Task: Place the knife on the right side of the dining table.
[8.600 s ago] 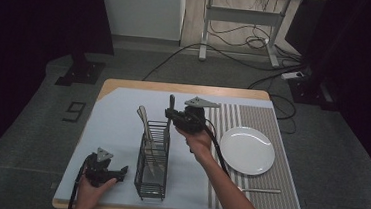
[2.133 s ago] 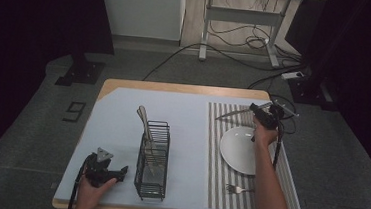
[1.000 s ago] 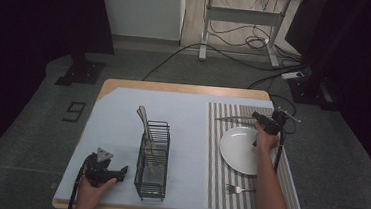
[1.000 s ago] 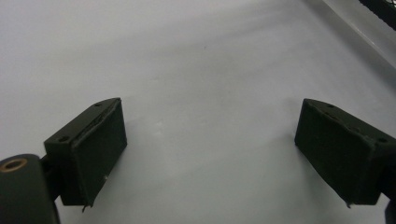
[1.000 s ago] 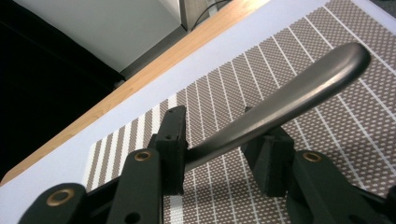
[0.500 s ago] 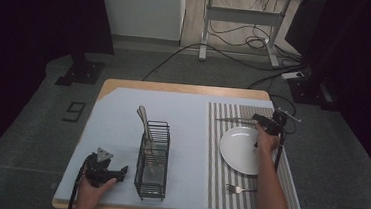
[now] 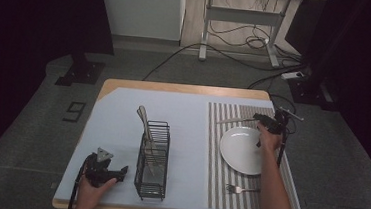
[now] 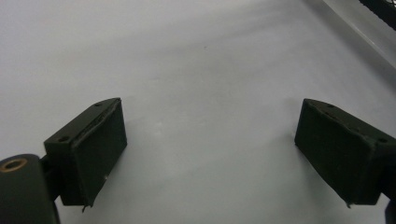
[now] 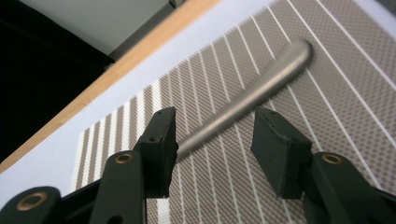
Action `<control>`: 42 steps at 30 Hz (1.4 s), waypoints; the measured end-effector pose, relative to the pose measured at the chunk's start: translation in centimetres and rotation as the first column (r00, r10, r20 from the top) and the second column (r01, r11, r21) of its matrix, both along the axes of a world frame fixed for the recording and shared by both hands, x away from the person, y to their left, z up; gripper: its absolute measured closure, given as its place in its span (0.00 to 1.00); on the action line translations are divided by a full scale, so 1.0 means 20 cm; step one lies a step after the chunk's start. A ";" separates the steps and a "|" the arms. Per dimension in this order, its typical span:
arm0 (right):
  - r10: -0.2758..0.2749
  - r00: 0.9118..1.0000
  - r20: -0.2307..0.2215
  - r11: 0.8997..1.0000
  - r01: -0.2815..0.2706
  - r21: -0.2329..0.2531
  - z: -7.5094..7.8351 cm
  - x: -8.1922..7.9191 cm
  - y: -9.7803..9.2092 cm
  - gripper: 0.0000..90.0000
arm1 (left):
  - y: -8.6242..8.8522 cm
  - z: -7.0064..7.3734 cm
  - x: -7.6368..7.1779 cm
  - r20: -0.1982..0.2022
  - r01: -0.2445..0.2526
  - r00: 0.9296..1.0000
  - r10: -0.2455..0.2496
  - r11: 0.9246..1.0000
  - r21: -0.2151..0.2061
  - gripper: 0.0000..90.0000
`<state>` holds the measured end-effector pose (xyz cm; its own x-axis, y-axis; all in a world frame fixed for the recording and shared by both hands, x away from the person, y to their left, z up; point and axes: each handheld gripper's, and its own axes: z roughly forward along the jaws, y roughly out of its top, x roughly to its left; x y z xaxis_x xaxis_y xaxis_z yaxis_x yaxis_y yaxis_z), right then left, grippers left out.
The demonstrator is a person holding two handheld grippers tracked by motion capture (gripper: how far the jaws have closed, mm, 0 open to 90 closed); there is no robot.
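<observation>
— What's the room like from where you stand?
— Dark floor, cables trailing under a desk frame (image 7: 240, 23) at the back. The wooden table (image 7: 184, 89) carries a pale blue mat (image 7: 121, 129), and a striped placemat (image 7: 223, 172) covers its right part.
— And on them?
— A white plate (image 7: 242, 150) and a fork (image 7: 239, 190) on the placemat, and a black wire caddy (image 7: 152, 159) on the blue mat with cutlery standing in it.
— The right gripper (image 9: 212, 140)?
— Its jaws stand apart, straddling a metal utensil handle (image 9: 261, 91) that lies flat on the placemat's far edge, beyond the plate. The forearm reaches forward along the table's right side.
— The left gripper (image 8: 210, 144)?
— Jaws wide apart over bare blue mat, holding nothing. The left hand (image 7: 94, 190) rests at the near left corner, beside the caddy.
</observation>
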<state>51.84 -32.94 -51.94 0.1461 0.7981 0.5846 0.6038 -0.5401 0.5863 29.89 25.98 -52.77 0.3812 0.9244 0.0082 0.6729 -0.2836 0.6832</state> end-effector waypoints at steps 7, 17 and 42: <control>0.044 0.998 0.055 0.997 -0.040 -0.073 0.05 0.06 0.06 0.54 | 0.00 0.00 0.00 0.000 0.000 1.000 0.000 1.000 -0.001 0.10; 0.098 0.995 -0.022 0.974 -0.101 -0.202 -0.01 0.21 0.13 0.57 | 0.00 0.00 0.00 0.000 0.000 1.000 0.000 1.000 -0.001 0.10; 0.068 0.995 -0.069 0.973 -0.081 -0.217 0.00 0.18 0.13 0.58 | 0.00 0.00 0.00 0.001 -0.001 1.000 0.001 1.000 -0.001 0.10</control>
